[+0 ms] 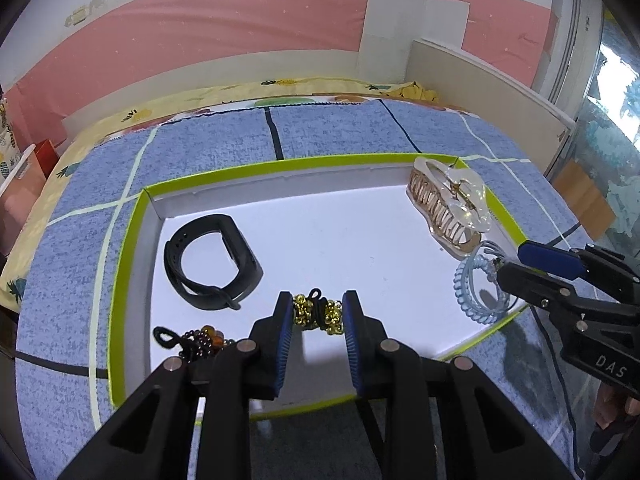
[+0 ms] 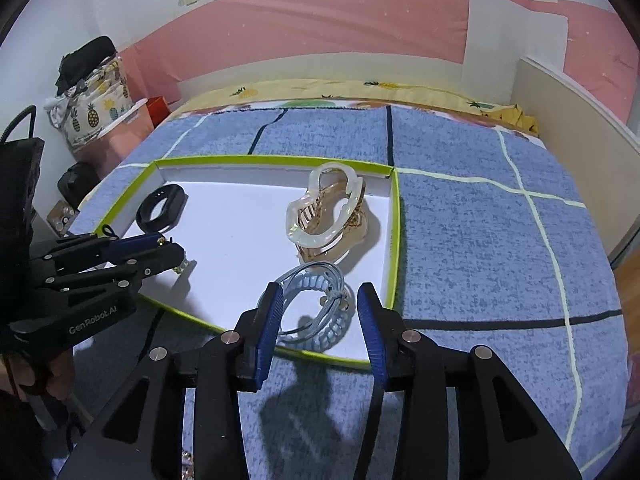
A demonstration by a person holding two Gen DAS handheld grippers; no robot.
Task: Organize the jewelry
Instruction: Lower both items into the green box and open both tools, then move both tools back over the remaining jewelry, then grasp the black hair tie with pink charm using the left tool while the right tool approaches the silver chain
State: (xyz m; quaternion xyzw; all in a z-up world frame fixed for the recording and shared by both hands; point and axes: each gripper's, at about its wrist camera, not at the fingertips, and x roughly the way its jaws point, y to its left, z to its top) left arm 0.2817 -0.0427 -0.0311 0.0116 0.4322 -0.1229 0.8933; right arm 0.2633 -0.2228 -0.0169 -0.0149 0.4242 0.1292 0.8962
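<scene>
Tray (image 1: 132, 240) mid-frame already holds watch band (image 1: 212, 262), hair claw (image 1: 448, 208), blue coil tie (image 2: 316, 308) beneath spread right gripper (image 2: 318, 320); left gripper (image 1: 318, 312) pinches gold bead tie (image 1: 318, 312) over tray; dark bead piece (image 1: 196, 340) lower left remains outside.

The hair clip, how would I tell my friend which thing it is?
Look in the white tray with the green rim on the blue blanket. The hair clip stands near the tray's far right corner, just behind the blue coil hair tie. It is the biggest item there, clear and amber with long teeth, unlike the black wristband.
</scene>
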